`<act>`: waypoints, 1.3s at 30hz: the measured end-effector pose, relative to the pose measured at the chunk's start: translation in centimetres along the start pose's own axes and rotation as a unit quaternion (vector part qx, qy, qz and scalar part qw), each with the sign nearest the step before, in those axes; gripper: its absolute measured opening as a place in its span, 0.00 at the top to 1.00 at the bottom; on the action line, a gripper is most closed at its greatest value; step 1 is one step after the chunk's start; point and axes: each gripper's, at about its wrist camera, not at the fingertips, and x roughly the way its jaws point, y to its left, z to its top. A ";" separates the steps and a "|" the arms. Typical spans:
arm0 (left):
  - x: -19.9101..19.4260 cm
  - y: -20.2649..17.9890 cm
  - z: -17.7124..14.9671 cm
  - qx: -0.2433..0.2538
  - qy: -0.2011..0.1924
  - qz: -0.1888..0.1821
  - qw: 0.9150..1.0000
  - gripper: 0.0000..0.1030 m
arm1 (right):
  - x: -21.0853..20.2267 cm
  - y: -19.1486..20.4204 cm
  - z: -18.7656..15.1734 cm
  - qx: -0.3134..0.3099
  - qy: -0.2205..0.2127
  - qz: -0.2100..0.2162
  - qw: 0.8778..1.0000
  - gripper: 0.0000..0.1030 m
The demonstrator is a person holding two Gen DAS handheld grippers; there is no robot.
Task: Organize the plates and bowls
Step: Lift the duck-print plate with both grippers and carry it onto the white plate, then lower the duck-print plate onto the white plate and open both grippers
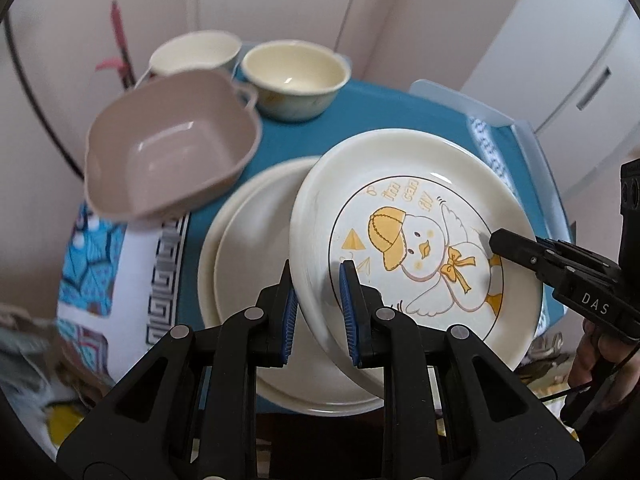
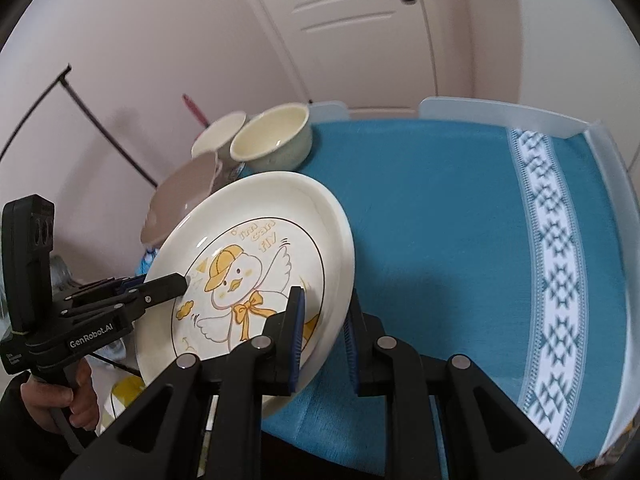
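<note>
**Duck plate held by both grippers above the blue cloth**

The duck plate [image 1: 416, 236], cream with a yellow-capped duck and a brown ring printed on its face, is sitting tilted and lifted off the table, its left edge overlapping a plain cream plate [image 1: 248, 264] that is lying flat below it. In the right wrist view the same duck plate [image 2: 256, 256] is leaning with its right rim raised over the blue tablecloth [image 2: 432, 216].

The left gripper [image 1: 318, 312] is clamping the plate's near-left rim, its blue pads [image 1: 347, 312] pressing on both faces with the rim between them. The right gripper [image 2: 324, 332] is pinching the opposite rim the same way, one finger lying over the printed face and the other under the plate; from the left wrist view its black finger is reaching onto the duck picture from the right. Each gripper is narrowed to the thickness of the rim.

Beyond the plates, a taupe square bowl [image 1: 168, 148] with small handles is standing on the left, partly off the blue cloth and over a patterned cloth [image 1: 120, 264]. Behind it a cream round bowl [image 1: 296, 76] and a second pale bowl [image 1: 196, 54] are standing just beside each other at the far edge. A translucent raised edge [image 2: 504, 114] is bordering the table's far and right sides. A white door [image 2: 360, 24] is filling the background.
</note>
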 end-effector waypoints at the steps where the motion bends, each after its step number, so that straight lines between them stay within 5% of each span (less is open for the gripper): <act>1: 0.2 0.0 -0.2 -0.005 0.002 0.001 1.000 0.83 | 0.4 0.0 -0.1 -0.003 0.004 0.001 1.000 0.83; 11: 2.9 1.6 -1.2 -0.032 0.014 0.009 0.999 0.82 | 3.1 1.0 0.0 -0.038 0.025 -0.004 0.999 0.83; 20: 3.2 0.6 -1.2 0.007 0.007 0.061 0.998 0.82 | 3.5 2.0 0.2 -0.073 0.027 -0.027 0.997 0.83; 27: 3.3 -1.3 -1.3 0.076 -0.001 0.156 0.985 0.81 | 4.1 3.1 0.0 -0.113 0.031 -0.049 0.992 0.83; 39: 3.5 -2.6 -1.6 0.121 -0.003 0.218 0.968 0.81 | 4.8 4.2 -0.3 -0.162 0.032 -0.078 0.983 0.83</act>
